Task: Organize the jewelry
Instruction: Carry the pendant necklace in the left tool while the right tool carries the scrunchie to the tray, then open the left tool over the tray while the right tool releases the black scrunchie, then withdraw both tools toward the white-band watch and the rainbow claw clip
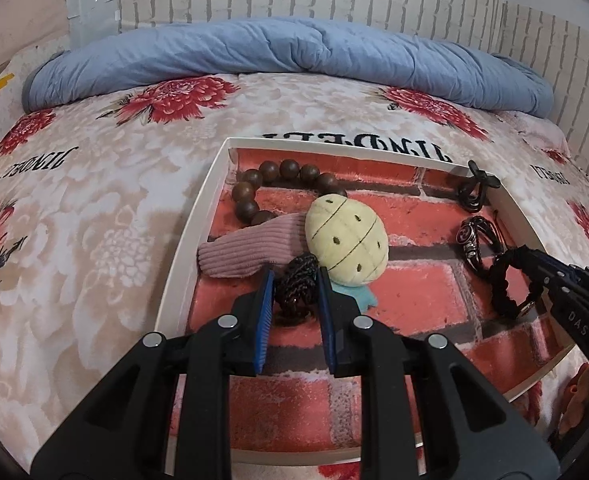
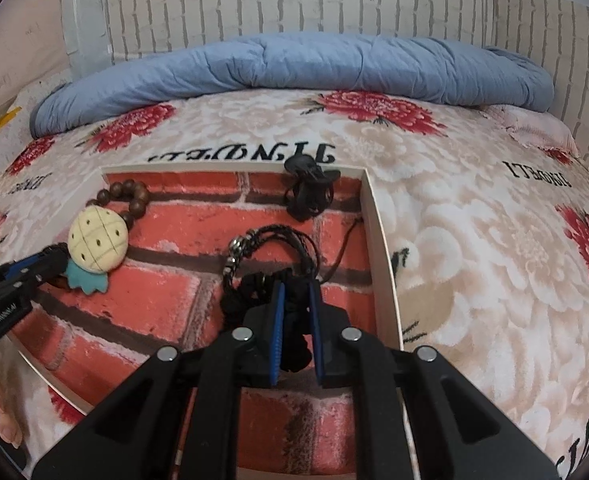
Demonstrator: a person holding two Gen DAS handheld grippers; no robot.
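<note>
My left gripper (image 1: pixel 295 276) sits low in the shallow white tray (image 1: pixel 214 184), pads pinched on a dark braided cord loop (image 1: pixel 294 286). Whether that loop belongs to the plush pineapple charm (image 1: pixel 348 236) just beyond it, I can't make out; the left finger (image 1: pixel 268 292) covers the join. The charm's teal leaves (image 1: pixel 368 296) poke out from behind my right-hand finger, mostly hidden.

Over on the other side, my right gripper (image 2: pixel 294 292) is clamped tight on a black ruffled band (image 2: pixel 250 292). Most of that band bunches between the pads and under the fingers, so its full shape is lost in the right wrist view; from the left wrist view it reads as a ring with a small round metal piece on it.

Inside the tray, on its red brick-print lining: near the right gripper, a black braided bracelet with a metal clasp (image 2: pixel 270 244), its thin cord trailing toward the tray's right wall. The mauve ribbed fabric piece (image 1: pixel 250 246) lies beside the charm, part tucked under it. Farther back, the brown wooden bead bracelet (image 1: pixel 278 176) curves behind the charm, its near end hidden. At the far right corner a black hair tie with a bow-like shape (image 1: pixel 476 188) rests against the rim.

Past the tray, the floral blanket (image 1: pixel 94 200), then a blue duvet (image 1: pixel 294 52) bunched against the brick-pattern wall. A fingertip shows at the bottom-left edge of the right wrist view, cut off.
</note>
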